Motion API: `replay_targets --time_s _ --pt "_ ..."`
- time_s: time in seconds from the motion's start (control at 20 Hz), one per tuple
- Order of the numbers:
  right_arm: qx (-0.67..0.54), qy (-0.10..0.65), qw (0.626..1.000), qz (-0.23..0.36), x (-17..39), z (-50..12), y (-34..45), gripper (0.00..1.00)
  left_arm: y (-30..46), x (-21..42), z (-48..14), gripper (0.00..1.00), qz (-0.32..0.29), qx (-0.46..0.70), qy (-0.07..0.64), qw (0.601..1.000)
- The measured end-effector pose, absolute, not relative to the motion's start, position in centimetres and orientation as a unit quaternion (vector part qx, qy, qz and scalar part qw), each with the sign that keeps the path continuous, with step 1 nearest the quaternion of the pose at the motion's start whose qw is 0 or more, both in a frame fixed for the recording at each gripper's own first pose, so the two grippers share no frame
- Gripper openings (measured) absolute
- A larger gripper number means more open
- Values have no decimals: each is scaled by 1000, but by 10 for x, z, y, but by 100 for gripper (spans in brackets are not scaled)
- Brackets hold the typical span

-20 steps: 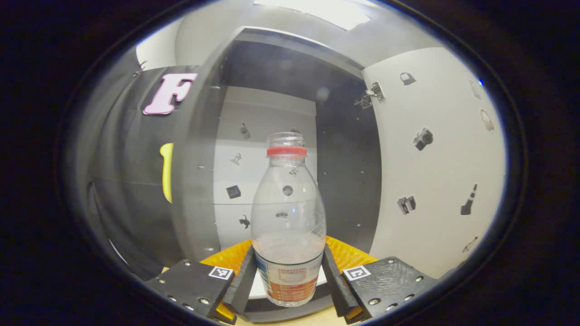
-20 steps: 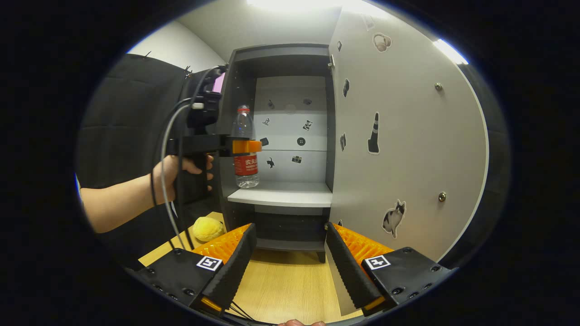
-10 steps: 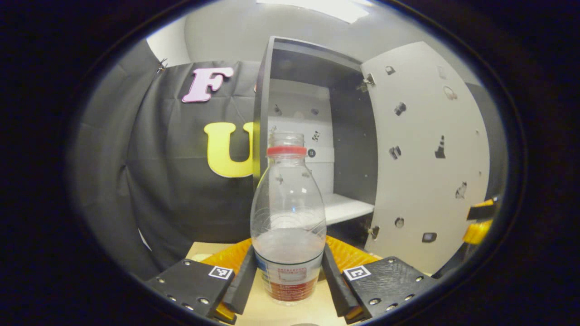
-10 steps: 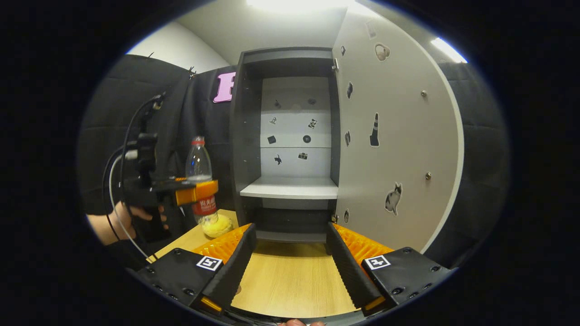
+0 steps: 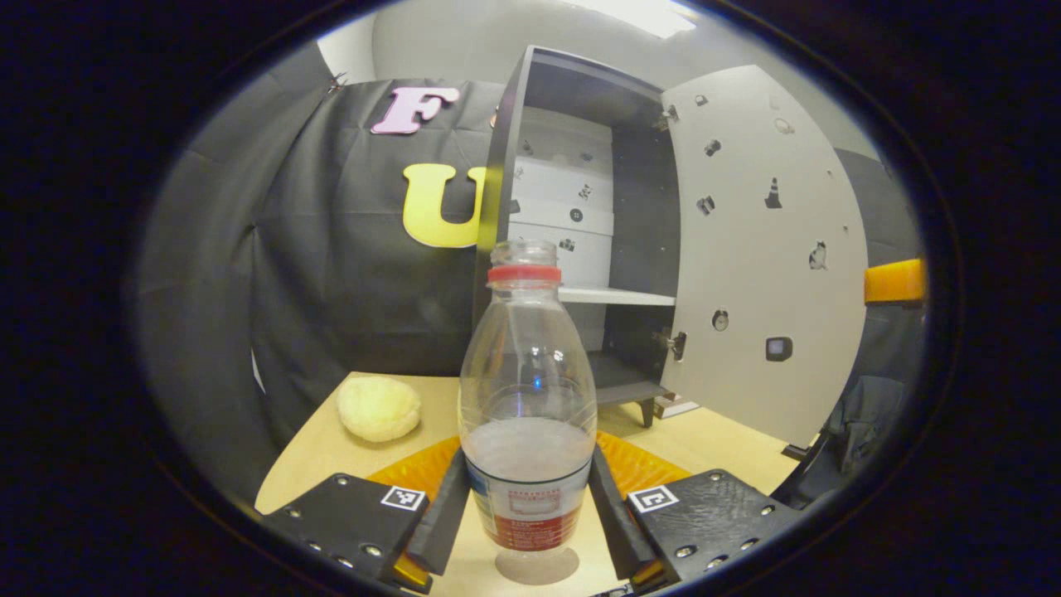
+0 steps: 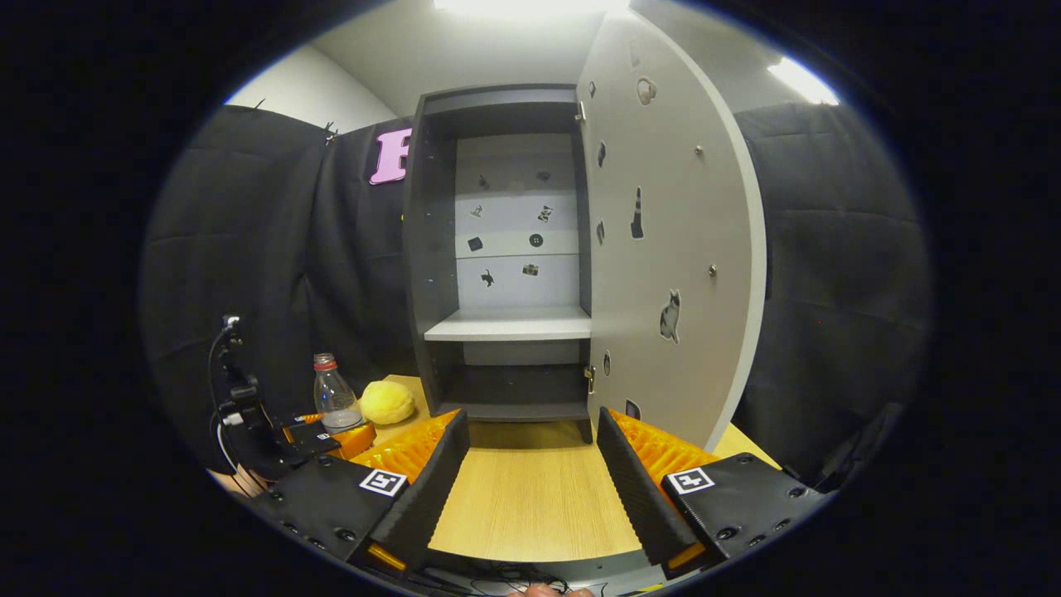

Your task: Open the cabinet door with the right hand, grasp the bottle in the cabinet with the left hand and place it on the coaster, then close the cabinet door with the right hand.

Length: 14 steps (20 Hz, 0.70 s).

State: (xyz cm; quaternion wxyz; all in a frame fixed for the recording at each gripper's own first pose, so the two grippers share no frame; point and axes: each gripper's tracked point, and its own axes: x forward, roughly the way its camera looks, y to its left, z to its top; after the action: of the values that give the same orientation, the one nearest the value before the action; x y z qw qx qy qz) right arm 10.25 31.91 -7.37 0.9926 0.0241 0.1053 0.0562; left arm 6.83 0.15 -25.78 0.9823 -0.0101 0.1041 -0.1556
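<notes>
One bottle (image 5: 528, 398) stands upright between the two fingers of the left gripper (image 5: 528, 518), which press against its lower sides at the label; it is clear, with a red ring at the neck, and a little liquid sits in its lower part. It hangs low over the wooden table (image 6: 530, 506), a grey round patch just under its base, though whether it touches the surface I cannot tell. One yellow plush ball (image 5: 379, 408) lies on the table to the left of the bottle, near but apart. From the right gripper view the same bottle (image 6: 334, 404) shows small at the far left, just beside the ball (image 6: 386, 401). The right gripper (image 6: 530, 477) hovers over the table with its two fingers spread wide and nothing between them, facing the one cabinet (image 6: 431, 249). Its single door (image 6: 680, 249) is swung fully open on the right, dotted with small stickers, and one pale shelf (image 6: 510, 325) crosses the inside, bare on top.
</notes>
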Motion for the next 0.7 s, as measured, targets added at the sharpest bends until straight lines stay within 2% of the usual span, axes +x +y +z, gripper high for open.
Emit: replay_targets --time_s 0.35,0.4,0.45,0.7 --pt "17 156 985 67 108 -107 337 98 -6 69 -340 73 -163 5 119 979" --pt "15 160 984 71 110 -111 341 98 -6 69 -349 71 -162 8 122 979" --pt "15 162 984 77 111 -114 346 98 -6 68 -354 74 -161 10 120 980" --pt "-6 159 985 73 109 -125 350 98 -12 62 -379 74 -164 12 114 980"
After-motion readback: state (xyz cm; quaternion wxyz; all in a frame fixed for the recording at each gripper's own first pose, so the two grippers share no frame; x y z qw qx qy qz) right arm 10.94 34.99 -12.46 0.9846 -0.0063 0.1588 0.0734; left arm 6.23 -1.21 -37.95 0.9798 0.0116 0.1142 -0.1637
